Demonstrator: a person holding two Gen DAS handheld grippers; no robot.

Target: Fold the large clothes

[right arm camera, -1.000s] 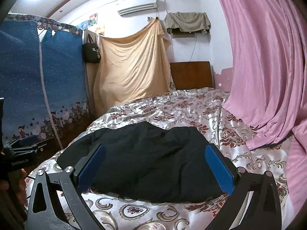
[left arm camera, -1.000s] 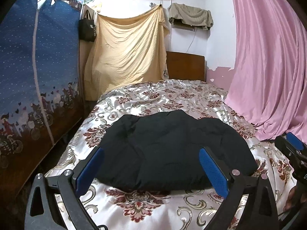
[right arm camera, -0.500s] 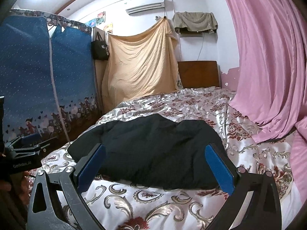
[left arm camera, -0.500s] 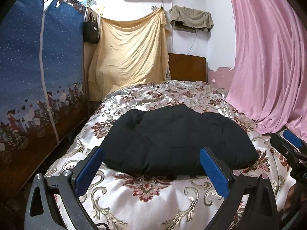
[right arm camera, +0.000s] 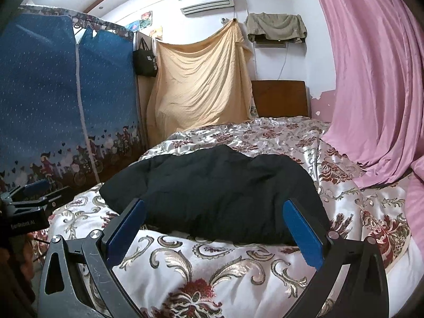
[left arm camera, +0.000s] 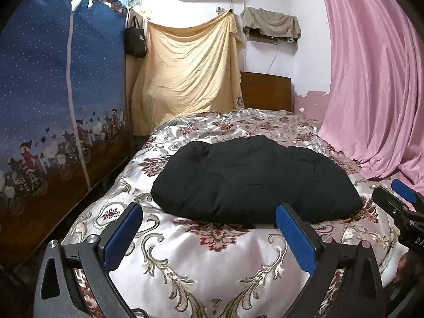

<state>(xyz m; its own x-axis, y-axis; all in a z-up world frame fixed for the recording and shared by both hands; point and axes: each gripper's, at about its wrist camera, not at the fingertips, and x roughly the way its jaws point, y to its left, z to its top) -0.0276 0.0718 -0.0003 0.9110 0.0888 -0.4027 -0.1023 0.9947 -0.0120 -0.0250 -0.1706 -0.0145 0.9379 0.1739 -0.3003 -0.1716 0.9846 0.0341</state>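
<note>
A black padded garment (left arm camera: 251,180) lies folded in a thick bundle on the floral satin bedspread (left arm camera: 201,262). My left gripper (left arm camera: 209,228) hangs open just short of the bundle's near edge, nothing between its blue pads. In the right wrist view the same garment (right arm camera: 220,190) sits ahead of my right gripper (right arm camera: 214,222), which is also open and empty, its fingertips level with the bundle's front edge. Each gripper shows in the other's view: the right gripper (left arm camera: 402,206) at the right border, the left gripper (right arm camera: 34,196) at the left border.
A blue fabric wardrobe (left arm camera: 58,106) stands along the bed's left side. A pink curtain (left arm camera: 371,79) hangs down onto the bed at the right. A yellow sheet (left arm camera: 188,74) and a wooden headboard (left arm camera: 265,90) are at the far end.
Both grippers have pulled back and up from the garment; more bedspread now shows between the fingers and the bundle. The garment itself has stayed in place.
</note>
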